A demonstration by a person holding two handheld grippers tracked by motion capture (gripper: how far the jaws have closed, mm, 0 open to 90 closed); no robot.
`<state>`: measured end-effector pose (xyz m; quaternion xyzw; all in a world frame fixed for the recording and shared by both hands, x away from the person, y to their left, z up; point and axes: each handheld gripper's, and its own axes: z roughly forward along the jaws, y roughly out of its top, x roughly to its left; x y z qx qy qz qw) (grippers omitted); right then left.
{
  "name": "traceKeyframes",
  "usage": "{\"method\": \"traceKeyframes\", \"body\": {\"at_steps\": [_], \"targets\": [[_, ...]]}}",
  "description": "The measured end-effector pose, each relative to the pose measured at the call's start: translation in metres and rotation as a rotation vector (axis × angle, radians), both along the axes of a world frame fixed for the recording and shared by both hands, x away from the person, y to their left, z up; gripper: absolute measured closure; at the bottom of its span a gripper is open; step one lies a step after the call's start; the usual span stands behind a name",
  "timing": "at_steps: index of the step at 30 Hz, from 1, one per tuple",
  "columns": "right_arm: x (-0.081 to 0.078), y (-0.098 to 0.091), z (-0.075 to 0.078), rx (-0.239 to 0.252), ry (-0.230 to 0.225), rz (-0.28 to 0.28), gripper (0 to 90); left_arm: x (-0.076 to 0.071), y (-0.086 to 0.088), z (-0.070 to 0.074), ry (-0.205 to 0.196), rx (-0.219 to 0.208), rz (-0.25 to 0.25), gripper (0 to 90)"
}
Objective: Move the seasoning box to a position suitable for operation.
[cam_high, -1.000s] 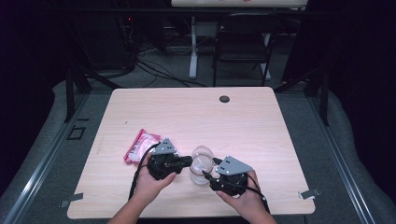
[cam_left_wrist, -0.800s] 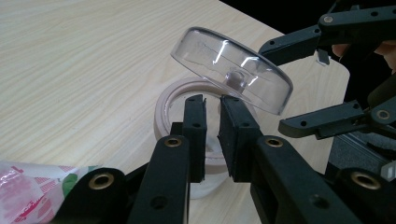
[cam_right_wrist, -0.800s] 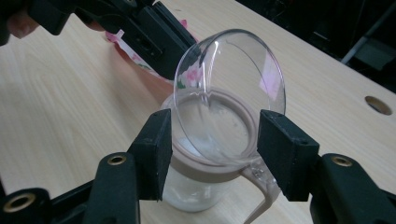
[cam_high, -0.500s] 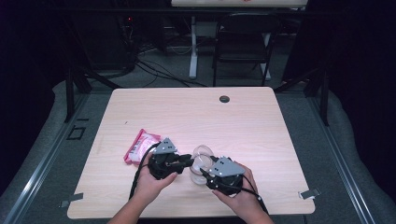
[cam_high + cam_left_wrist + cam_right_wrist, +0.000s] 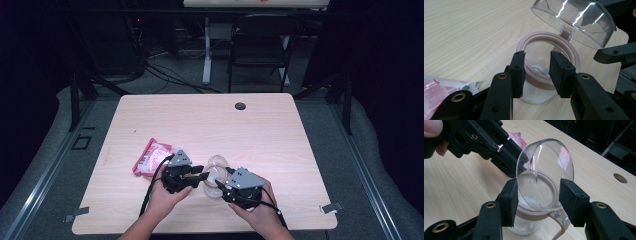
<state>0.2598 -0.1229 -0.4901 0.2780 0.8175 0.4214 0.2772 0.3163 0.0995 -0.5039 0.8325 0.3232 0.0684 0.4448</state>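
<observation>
Near the front edge of the light wooden desk (image 5: 280,125), a clear round plastic jar with a beige rim ring (image 5: 549,65) is standing upright, its hinged clear domed lid (image 5: 576,20) swung up and open above the mouth. The left hand-held gripper (image 5: 202,176) is reaching at the jar from the left. Its jaws have just been opening; in the left gripper view the black pads (image 5: 517,72) are standing apart over the near part of the beige rim, and whether they are touching it I cannot tell. The right hand-held gripper (image 5: 216,186) is coming in from the right. In the right gripper view its jaws are standing wide, one on each side of the jar's neck and raised lid; they have just been closing slightly, and I cannot tell whether the pads (image 5: 510,200) are pressing on the jar. A pink and white plastic packet (image 5: 150,157) is lying flat on the desk just left of the left hand-held gripper, towards the front-left corner. A small dark round grommet hole (image 5: 240,106) is sitting near the back edge.
</observation>
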Motion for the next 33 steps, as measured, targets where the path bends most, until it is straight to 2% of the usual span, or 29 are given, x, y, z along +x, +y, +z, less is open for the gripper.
{"method": "traceKeyframes", "body": {"at_steps": [7,10,33], "targets": [[0.000,-0.002,0.000,0.012,0.005,0.002,50.3,0.001,0.000,-0.004,0.014,-0.007,0.001,64.7],[0.000,-0.003,0.001,0.020,0.006,0.003,51.0,0.001,0.000,-0.006,0.008,-0.017,0.007,65.0],[-0.004,-0.023,0.006,0.092,0.012,-0.015,58.8,0.001,0.000,-0.006,0.006,-0.013,-0.004,64.9]]}}
